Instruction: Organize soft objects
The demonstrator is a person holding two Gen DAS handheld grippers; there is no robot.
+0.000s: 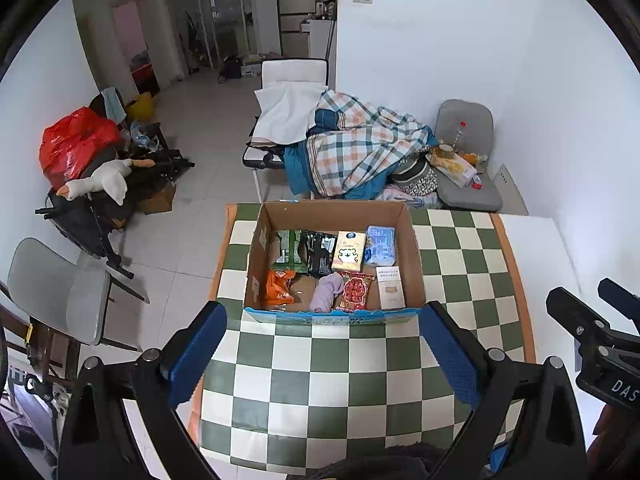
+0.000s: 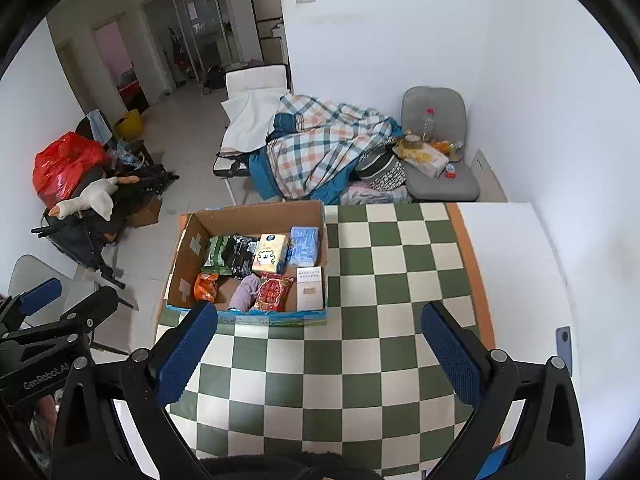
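The left gripper [image 1: 322,354] hovers with its blue-padded fingers [image 1: 196,354] spread wide and nothing between them, above the green-and-cream checkered tablecloth [image 1: 332,380]. The right gripper [image 2: 320,354] is likewise wide apart and empty over the same cloth, to the right of the left one; each tool shows at the edge of the other's view.

Just beyond the left gripper's fingertips sits an open brown cardboard box [image 1: 334,208] with a blue-printed near flap, at the left part of the table. Inside, along the near row from left to right, lie an orange snack packet [image 1: 278,288], a crumpled lilac cloth [image 1: 329,291], a red patterned packet [image 1: 355,291] and a flat white carton [image 1: 390,288]. The far row holds a green packet [image 1: 291,251], a black packet [image 1: 319,254], a yellow tissue pack with a cartoon face [image 1: 349,251] and a light-blue tissue pack [image 1: 381,245].

Beyond the table, a plaid blanket in orange, teal and white [image 1: 356,140] is heaped on a folding bed, with a grey cushioned chair [image 1: 466,124] to its right against the white wall. Far left, a white plush goose [image 1: 104,180] lies beside a red plastic bag [image 1: 76,140].
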